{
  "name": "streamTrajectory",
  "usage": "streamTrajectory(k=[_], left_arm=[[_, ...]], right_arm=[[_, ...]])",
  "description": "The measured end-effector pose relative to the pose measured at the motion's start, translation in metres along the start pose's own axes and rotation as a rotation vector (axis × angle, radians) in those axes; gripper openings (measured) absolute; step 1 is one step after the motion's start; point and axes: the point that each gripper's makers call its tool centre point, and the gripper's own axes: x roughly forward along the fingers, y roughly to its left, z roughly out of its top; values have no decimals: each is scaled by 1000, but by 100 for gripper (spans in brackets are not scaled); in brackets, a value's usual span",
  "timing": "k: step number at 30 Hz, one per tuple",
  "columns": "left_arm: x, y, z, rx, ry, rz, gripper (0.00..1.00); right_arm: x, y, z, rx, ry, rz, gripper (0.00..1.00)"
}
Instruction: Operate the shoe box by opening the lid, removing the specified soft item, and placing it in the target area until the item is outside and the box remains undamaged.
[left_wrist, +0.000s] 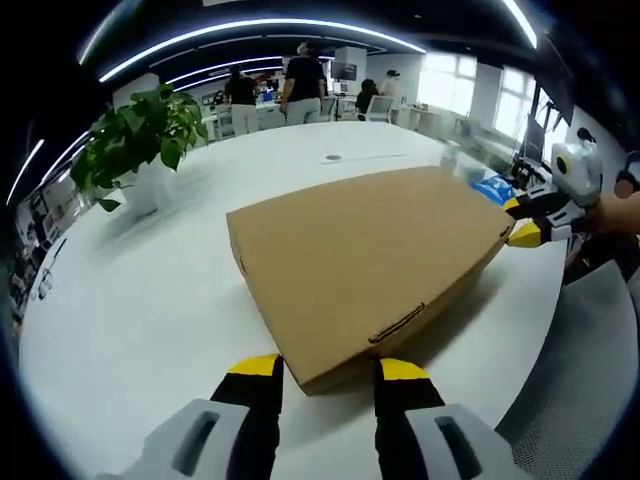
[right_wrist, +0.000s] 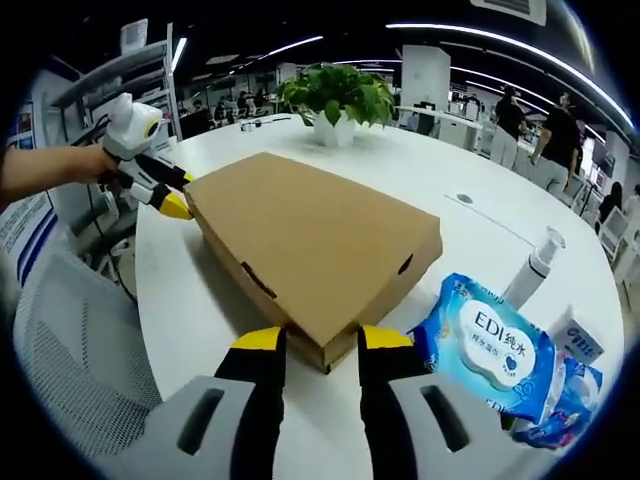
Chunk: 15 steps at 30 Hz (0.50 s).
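- While the shoe box (left_wrist: 365, 262) lies flat and closed at the middle of the white bench (left_wrist: 150, 300), I have my left gripper (left_wrist: 328, 372) at the bottom of the left gripper view, jaws parted on either side of the box's near corner, gripping nothing.
- My right gripper (right_wrist: 311, 345) sits at the bottom of the right gripper view, jaws likewise spread beside the opposite corner of the box (right_wrist: 310, 250), holding nothing.
- At the lower right of the right gripper view I see a blue pack of wet wipes (right_wrist: 495, 350) on the bench just beside the box, with a pump bottle (right_wrist: 532, 268) behind it.
- A potted plant (left_wrist: 140, 140) stands at the upper left of the left gripper view.
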Motion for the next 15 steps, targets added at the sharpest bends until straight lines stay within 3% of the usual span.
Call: streamTrajectory(k=[15], left_arm=[[22,12,22,-13,-3,-16,36]], right_arm=[[14,-25,11,16,-6,-18,26]])
